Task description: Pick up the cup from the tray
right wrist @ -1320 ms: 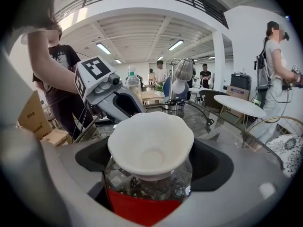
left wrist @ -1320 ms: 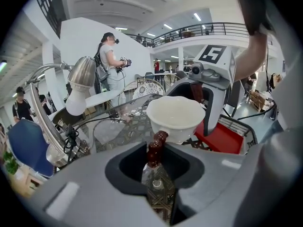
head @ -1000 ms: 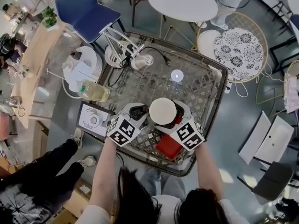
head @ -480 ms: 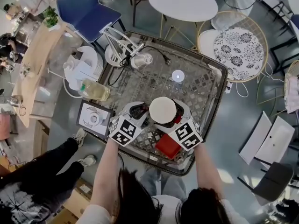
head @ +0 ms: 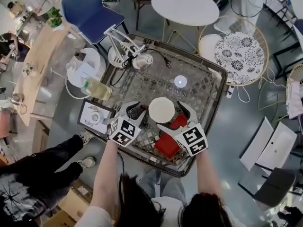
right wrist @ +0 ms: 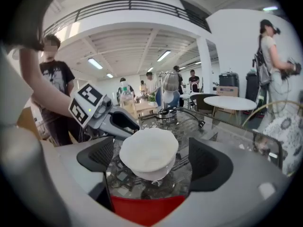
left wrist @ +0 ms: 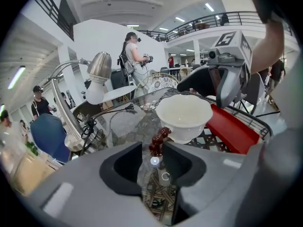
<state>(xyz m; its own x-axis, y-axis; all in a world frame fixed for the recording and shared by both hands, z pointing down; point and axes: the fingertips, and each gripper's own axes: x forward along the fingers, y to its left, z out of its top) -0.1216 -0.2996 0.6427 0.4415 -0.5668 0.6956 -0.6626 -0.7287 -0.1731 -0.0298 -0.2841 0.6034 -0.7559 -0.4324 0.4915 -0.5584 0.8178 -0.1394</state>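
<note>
The white cup (head: pixel 162 110) has a dark red beaded handle (left wrist: pixel 158 141) and hangs tilted above the glass tabletop (head: pixel 142 86). My left gripper (head: pixel 142 111) is shut on that handle, which sits at its fingertips in the left gripper view (left wrist: pixel 152 157). The cup (right wrist: pixel 149 152) floats between the wide-apart jaws of my open right gripper (right wrist: pixel 151 157), touching neither. In the head view that right gripper (head: pixel 174 119) is just right of the cup. The red tray (head: pixel 168 146) lies below and behind the cup, at the table's near edge (right wrist: pixel 147 212).
A desk lamp (head: pixel 142 60) with its cable stands at the table's far left. A small white puck (head: pixel 180 82) lies mid-table. A bottle (head: pixel 97 88), a blue chair (head: pixel 92 13) and a white round table (head: pixel 184 6) surround it. A person's legs (head: pixel 42 169) are at the left.
The cup has shifted slightly up and away from the tray with the left gripper. The right gripper has drawn back toward the near right, uncovering more of the red tray.
</note>
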